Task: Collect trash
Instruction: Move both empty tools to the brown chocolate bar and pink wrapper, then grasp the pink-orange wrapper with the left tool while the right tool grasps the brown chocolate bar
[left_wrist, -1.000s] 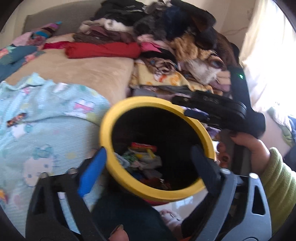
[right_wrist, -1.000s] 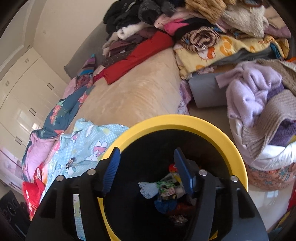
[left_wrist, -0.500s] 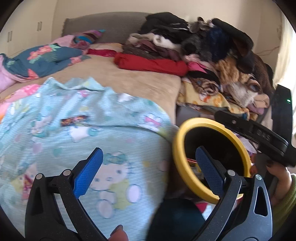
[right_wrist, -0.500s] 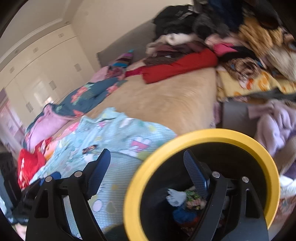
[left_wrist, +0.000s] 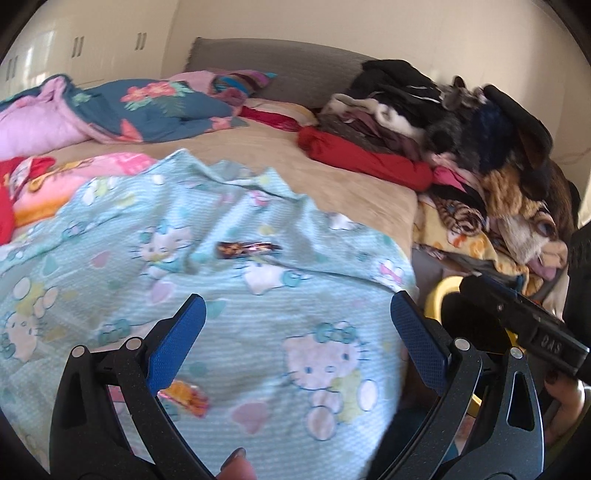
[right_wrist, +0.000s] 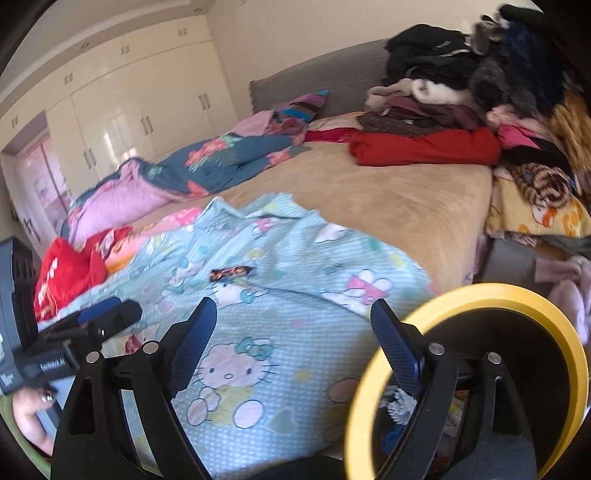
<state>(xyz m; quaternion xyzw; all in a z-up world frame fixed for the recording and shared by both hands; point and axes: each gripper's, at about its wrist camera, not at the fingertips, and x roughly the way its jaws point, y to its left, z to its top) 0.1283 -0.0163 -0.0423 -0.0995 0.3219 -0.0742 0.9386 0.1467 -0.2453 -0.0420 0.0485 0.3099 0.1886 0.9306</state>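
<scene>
A dark snack wrapper (left_wrist: 248, 248) lies on the light blue Hello Kitty blanket (left_wrist: 258, 302) in the middle of the bed; it also shows in the right wrist view (right_wrist: 232, 272). An orange wrapper (left_wrist: 186, 397) lies on the blanket beside my left finger. My left gripper (left_wrist: 297, 328) is open and empty above the blanket. My right gripper (right_wrist: 293, 332) is open and empty. The yellow-rimmed black bin (right_wrist: 476, 365) with trash inside stands at the bed's right side, behind my right finger; its rim shows in the left wrist view (left_wrist: 441, 291).
A pile of clothes (left_wrist: 461, 140) covers the bed's right side, with a red garment (right_wrist: 424, 147) at its edge. A blue floral quilt (left_wrist: 147, 107) and a red item (right_wrist: 70, 273) lie at the left. White wardrobes (right_wrist: 129, 122) stand behind.
Both grippers have swung left, away from above the bin and over the Hello Kitty blanket. The bin has slid to the right edge of both views. The wrappers have come into sight.
</scene>
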